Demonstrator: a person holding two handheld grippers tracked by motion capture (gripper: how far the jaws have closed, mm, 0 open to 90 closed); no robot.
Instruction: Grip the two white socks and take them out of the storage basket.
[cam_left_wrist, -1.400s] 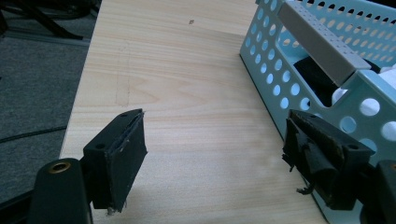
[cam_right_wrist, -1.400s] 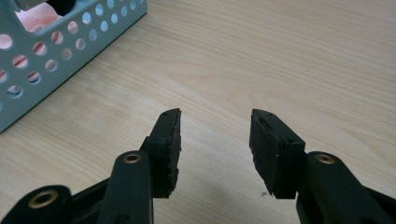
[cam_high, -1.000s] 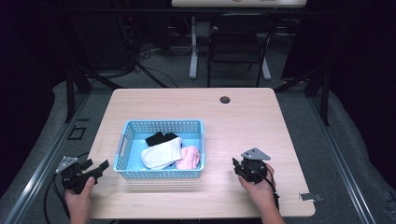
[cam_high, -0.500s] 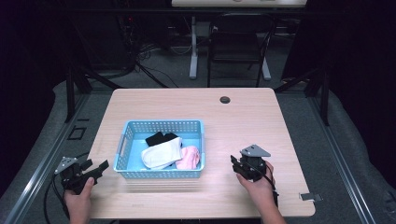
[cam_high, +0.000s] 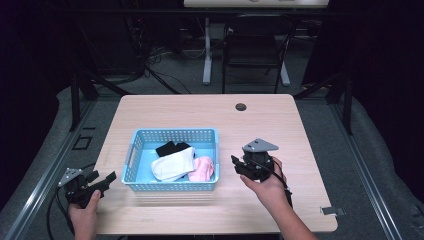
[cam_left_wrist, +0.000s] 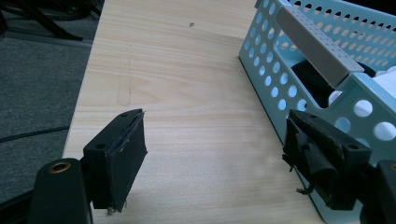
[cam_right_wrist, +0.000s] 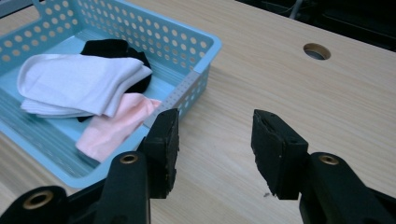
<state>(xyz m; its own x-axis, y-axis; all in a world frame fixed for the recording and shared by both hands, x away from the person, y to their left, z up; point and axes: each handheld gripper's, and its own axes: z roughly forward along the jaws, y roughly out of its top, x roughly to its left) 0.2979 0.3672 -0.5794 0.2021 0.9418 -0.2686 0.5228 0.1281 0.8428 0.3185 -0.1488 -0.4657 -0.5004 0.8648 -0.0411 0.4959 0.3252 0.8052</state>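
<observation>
A light-blue perforated basket stands left of the table's middle. In it lie a white sock, a pink sock and a black sock. My left gripper rests at the table's front-left corner, open and empty, pointing at the basket's near end. My right gripper hovers just right of the basket, open. Its jaws have just been opening wider, with nothing between them. In the right gripper view, my right gripper faces the basket's corner, with the pink sock closest.
A round cable hole sits near the table's far edge. The wooden tabletop stretches bare to the right of the basket. A black chair and stand legs are behind the table. A small grey tab lies at the front-right corner.
My right gripper has risen off the table and shifted a little toward the basket. The left gripper and the socks have stayed put.
</observation>
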